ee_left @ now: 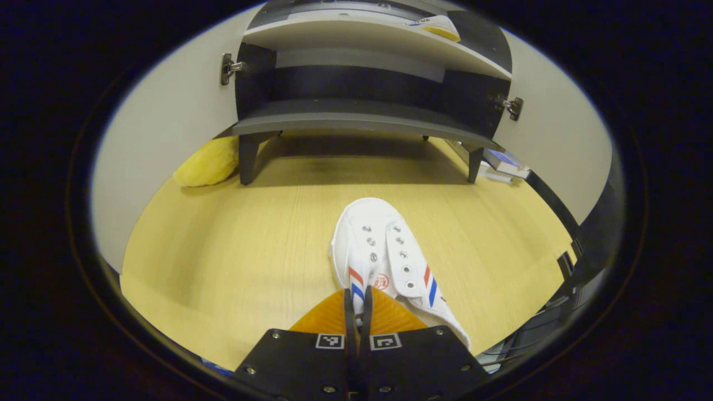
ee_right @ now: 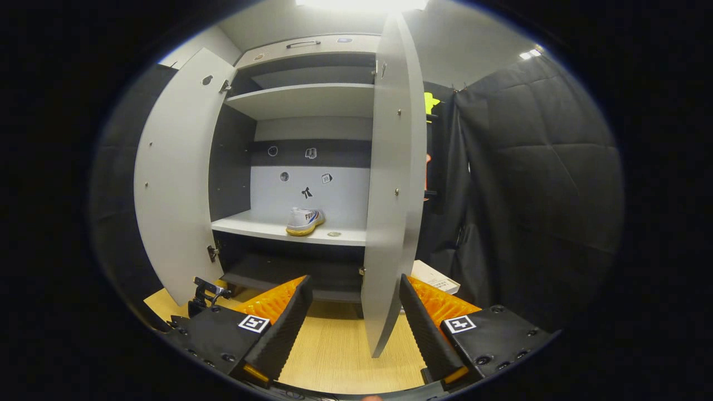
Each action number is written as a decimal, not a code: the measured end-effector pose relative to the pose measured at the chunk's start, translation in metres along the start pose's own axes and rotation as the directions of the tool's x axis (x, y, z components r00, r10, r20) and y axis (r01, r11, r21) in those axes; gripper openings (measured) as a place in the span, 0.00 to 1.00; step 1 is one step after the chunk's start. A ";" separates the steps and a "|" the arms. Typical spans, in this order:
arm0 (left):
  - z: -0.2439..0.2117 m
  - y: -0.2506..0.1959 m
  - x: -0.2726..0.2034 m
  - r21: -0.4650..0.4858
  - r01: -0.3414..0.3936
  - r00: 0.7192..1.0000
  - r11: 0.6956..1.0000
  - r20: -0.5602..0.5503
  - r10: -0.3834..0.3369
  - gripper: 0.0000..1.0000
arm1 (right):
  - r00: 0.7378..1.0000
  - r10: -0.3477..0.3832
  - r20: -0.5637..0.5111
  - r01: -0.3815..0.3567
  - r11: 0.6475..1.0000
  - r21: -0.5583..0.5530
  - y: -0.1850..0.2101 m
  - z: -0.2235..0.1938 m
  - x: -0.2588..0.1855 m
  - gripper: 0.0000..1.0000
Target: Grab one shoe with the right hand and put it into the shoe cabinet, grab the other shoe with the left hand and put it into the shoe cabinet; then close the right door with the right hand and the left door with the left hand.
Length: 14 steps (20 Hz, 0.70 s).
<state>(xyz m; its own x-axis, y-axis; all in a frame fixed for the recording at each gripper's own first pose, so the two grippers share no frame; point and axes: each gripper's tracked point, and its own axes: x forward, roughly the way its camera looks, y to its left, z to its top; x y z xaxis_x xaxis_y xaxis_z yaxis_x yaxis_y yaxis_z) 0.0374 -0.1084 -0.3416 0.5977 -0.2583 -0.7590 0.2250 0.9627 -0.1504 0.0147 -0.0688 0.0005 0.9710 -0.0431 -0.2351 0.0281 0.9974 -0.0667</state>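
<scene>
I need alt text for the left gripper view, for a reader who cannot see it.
The left claw is shut on the rear edge of a white shoe with red and blue stripes, lying on a light wooden floor. Ahead stands the open shoe cabinet, with another shoe on an upper shelf and a yellow object by its left leg.

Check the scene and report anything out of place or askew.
Nothing looks damaged or spilled. One white shoe lies on the wooden floor, its rear edge pinched in the left gripper, while its mate sits on a cabinet shelf. Both cabinet doors hang open. A yellow cushion-like object lies beside the cabinet leg.
</scene>
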 end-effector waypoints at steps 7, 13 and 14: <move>0.054 0.012 -0.057 0.022 0.008 0.985 1.000 0.174 -0.011 0.02 | 1.000 -0.011 0.015 0.011 1.000 0.005 -0.009 0.000 -0.002 0.97; 0.053 0.010 -0.055 0.030 0.019 0.937 0.999 0.348 -0.029 0.01 | 1.000 -0.012 0.022 0.011 0.999 0.040 -0.014 -0.001 -0.001 0.97; 0.052 0.010 -0.054 0.030 0.018 0.929 0.999 0.369 -0.028 0.01 | 1.000 -0.011 0.022 0.010 0.999 0.040 -0.014 -0.002 0.001 0.97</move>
<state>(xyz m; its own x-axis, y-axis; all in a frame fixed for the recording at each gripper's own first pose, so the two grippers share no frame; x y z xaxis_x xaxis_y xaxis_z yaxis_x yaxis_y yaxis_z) 0.0470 -0.0887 -0.2692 0.8327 -0.2968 -0.4674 0.2591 0.9549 -0.1448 0.0146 -0.0834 -0.0006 0.9756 -0.0529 -0.2131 0.0475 0.9984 -0.0303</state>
